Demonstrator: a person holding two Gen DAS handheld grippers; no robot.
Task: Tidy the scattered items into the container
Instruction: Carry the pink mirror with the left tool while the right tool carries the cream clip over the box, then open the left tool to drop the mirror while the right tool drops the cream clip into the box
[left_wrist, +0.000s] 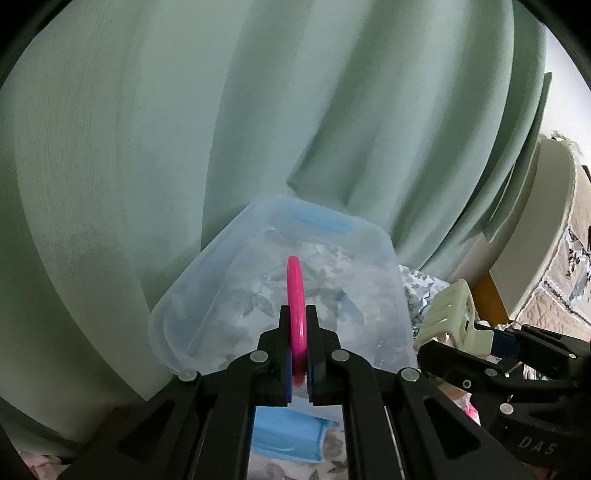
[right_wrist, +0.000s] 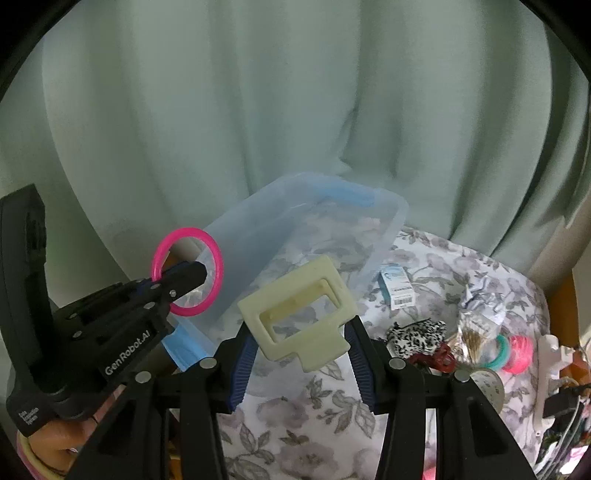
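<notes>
Left wrist view: the pink ring (left_wrist: 296, 295) is seen pinched edge-on in the left gripper (left_wrist: 297, 354), its plane upright and in line with the fingers, held above the near end of the clear container (left_wrist: 207, 288), which lies straight ahead and below. The left gripper is judged nearer the opening. One cream hair claw (right_wrist: 301, 319) is clamped in the right gripper (right_wrist: 299, 354), its jaws narrowed on it, just short of the container's right wall. Counted: one ring, one claw, one container. On the floral cloth (right_wrist: 295, 417) to the right, one small blue-white box (right_wrist: 397, 286) and one leopard scrunchie (right_wrist: 417, 334) are made out; a blurred pile beyond perhaps holds more bands
</notes>
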